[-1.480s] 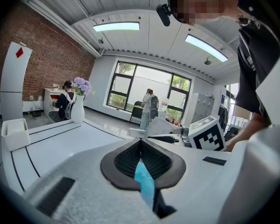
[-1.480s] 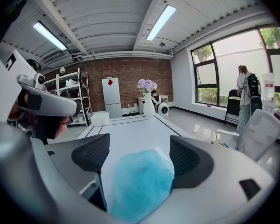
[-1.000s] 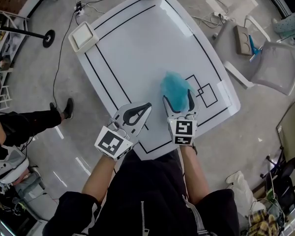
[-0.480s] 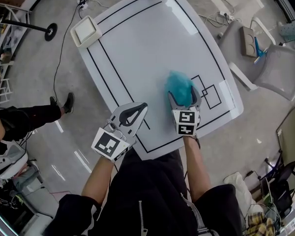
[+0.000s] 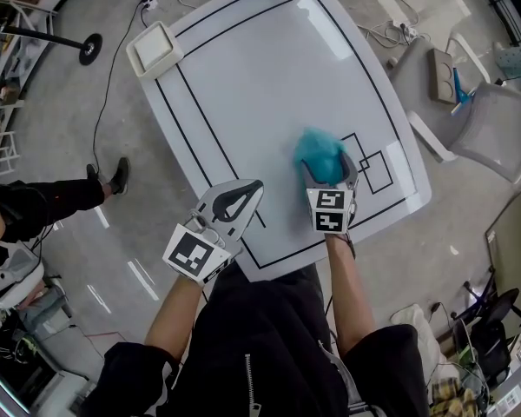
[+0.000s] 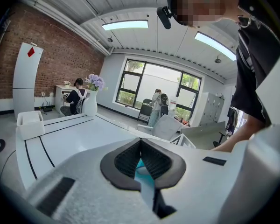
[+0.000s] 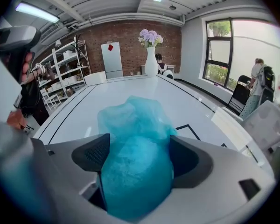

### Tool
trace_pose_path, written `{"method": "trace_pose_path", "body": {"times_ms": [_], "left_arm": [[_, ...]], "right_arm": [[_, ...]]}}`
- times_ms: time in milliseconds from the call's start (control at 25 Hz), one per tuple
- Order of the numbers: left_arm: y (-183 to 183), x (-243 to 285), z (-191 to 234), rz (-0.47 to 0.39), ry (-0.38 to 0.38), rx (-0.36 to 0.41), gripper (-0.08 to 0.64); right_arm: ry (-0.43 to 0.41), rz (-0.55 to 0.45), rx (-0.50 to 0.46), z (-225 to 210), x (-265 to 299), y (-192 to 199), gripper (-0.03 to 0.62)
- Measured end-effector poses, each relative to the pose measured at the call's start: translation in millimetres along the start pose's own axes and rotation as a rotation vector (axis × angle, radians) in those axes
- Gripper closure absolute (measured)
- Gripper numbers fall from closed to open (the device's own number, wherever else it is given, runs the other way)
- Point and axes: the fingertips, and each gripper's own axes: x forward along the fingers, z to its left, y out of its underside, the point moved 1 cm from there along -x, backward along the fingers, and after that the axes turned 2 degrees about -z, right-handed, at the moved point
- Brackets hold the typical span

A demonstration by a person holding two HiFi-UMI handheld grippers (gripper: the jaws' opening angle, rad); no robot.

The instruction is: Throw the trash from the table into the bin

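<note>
R claw [image 5: 328,170] clamped on teal bag [image 5: 318,148]; L claw [image 5: 248,190] closed, empty; white tray [image 5: 154,50] far corner.

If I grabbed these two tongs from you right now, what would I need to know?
Right tongs: closed on the crumpled teal plastic wad, at the white table's near edge.
Left tongs: closed, empty, alongside.
Done: trash gripped.
Left to do: carry it to the bin, possibly the white square box at the table's far-left corner, and release.
</note>
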Motion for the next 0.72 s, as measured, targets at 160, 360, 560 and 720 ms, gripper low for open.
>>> {"method": "trace_pose_path", "body": {"times_ms": [160,360,560,720], "left_arm": [[-1.7,-0.2,0.4,-0.006,0.002,0.001,0.554],[-2.8,-4.1,0.1,-0.014,0.006,-0.003,0.554],[-4.4,-11.1,-0.5,-0.020,0.007,-0.002,0.554],[-6.7,-18.6,-2.5,-0.028,0.012,0.002,0.554]], "right_arm": [[0.011,0.010,-0.003,-0.1,0.5,-0.1,0.212],[0.016,0.024,-0.004,0.8,-0.1,1.0,0.215],[0.004,0.059,-0.012,6.8,-3.5,4.5,0.224],[-0.002,0.089,-0.032,15.3,-10.0,9.8,0.291]]}}
